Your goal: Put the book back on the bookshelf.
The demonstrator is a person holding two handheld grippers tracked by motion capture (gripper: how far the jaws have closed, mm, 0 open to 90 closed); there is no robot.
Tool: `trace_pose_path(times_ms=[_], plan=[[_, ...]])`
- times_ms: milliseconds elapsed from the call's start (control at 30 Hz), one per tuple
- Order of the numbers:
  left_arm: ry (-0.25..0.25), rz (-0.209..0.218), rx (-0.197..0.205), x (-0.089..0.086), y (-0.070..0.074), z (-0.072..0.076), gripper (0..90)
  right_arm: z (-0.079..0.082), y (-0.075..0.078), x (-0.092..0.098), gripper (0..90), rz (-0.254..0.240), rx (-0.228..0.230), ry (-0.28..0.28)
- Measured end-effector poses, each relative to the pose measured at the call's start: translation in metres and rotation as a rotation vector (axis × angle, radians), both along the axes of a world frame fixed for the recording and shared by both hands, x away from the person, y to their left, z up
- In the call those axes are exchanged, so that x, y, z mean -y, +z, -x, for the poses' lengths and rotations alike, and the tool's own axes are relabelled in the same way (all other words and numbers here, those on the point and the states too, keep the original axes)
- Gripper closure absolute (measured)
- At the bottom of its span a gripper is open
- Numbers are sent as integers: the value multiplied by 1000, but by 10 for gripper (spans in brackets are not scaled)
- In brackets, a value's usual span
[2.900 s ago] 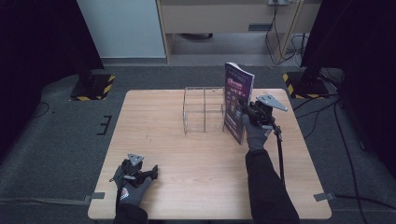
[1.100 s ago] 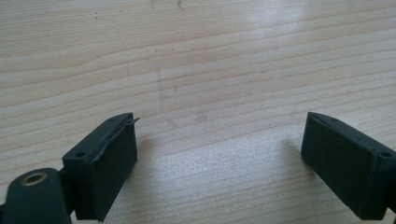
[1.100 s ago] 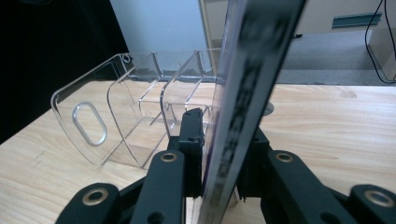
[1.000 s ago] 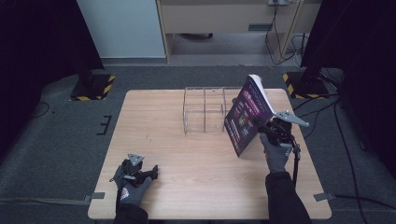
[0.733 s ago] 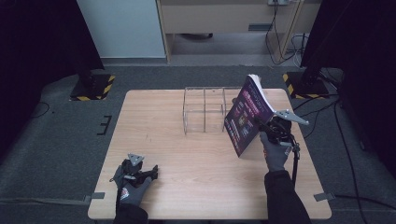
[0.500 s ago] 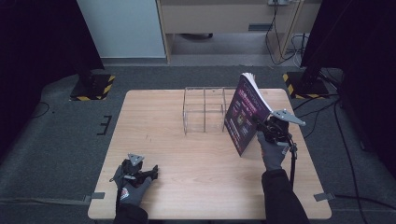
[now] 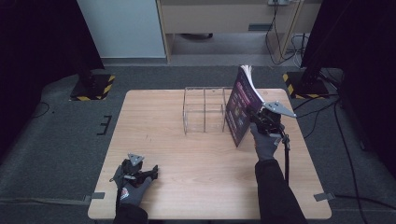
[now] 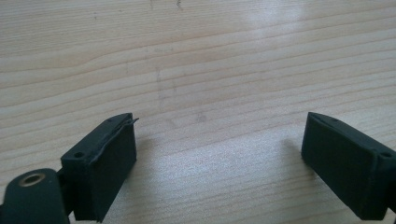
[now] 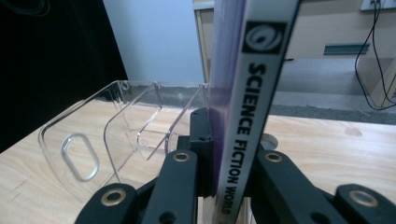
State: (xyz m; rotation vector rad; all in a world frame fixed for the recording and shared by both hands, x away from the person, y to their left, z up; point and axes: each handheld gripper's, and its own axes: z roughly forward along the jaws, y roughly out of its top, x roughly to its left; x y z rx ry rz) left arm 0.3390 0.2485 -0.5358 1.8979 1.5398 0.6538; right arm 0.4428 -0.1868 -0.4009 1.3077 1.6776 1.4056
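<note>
**Book gripped by the spine, beside the clear rack**

The book (image 7: 240,105), purple-covered with "SCIENCE FICTION WORLD" down its spine (image 9: 247,116), is clear of the desk (image 7: 196,186) and tilted, its top corner leaning away from the person. It hangs over the right half of the desk, towards the far edge, with its cover close against the right end of the clear rack (image 7: 205,109); whether the two touch I cannot tell.

The right gripper (image 7: 261,122) pinches the book at its lower spine. In the right gripper view the jaws are pressed on either side of the spine. The jaws have just been closing, and the book is between them. Holding it by the spine keeps the pages together and the book on edge, which judged from here suits sliding it upright into a slot.

The rack is a transparent divider stand with several upright partitions and an oval cut-out in its end wall (image 9: 77,156). Every compartment that shows is empty, and the book is outside it.

The left gripper (image 7: 140,171) rests near the front left corner of the desk. Its jaws are spread wide, with only bare wood grain between them in the left gripper view (image 8: 219,154). It seems parked.
</note>
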Motion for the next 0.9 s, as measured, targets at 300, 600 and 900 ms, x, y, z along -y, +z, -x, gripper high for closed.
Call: trace_pose_path(times_ms=[300, 600, 900], plan=[[-1, 0, 0, 0, 0, 0, 92, -12, -5, -5, 829, 7, -8, -22], [-2, 0, -1, 0, 0, 0, 91, -11, -10, 5, 825, -25, -13, -47], [-2, -1, -1, 0, 0, 0, 90, -9, -9, 10, 750, -36, -46, -63]])
